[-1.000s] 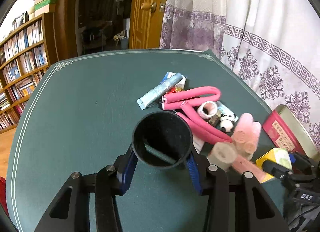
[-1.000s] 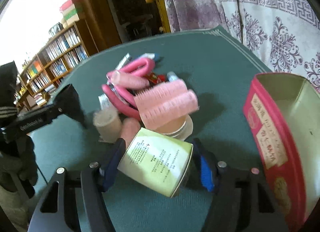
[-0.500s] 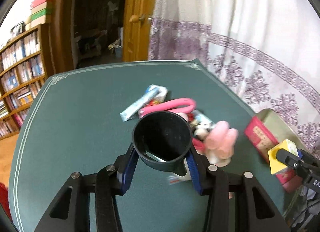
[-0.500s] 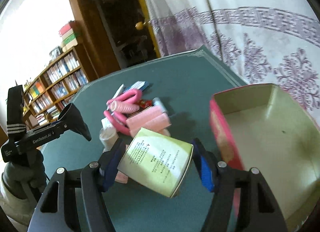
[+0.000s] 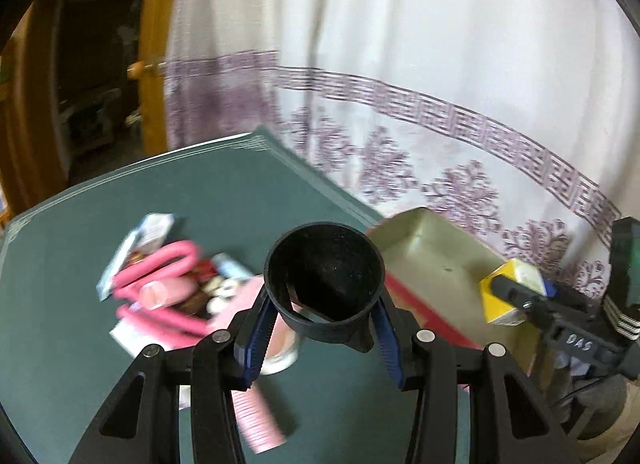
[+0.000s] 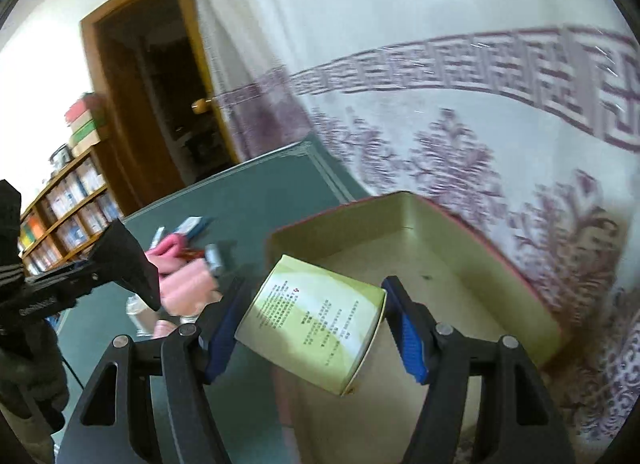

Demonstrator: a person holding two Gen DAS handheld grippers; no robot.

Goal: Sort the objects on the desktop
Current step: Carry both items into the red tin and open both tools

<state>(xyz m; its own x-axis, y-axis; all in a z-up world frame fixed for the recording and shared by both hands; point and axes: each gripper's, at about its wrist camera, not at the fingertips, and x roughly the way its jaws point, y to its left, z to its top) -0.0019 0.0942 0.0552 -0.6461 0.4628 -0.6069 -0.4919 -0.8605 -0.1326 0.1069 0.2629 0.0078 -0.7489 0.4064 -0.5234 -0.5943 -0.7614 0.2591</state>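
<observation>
Jaws — left [image 5: 325, 328] clamp black cup [image 5: 324, 284], mouth facing camera | right [image 6: 312, 324] clamp tilted box [image 6: 312, 324]

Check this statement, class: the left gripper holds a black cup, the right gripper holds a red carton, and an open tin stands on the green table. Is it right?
One error: the carton in the right gripper is pale green and yellow, not red, as the right wrist view shows. The left gripper does hold the black cup, and the open tin stands on the green table.

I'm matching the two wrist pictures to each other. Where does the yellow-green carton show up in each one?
Left wrist: the carton is at the right, held over the tin's near corner.
Right wrist: the carton is at centre bottom, between the blue pads, over the tin.
Shared landmark: the open tin.
</observation>
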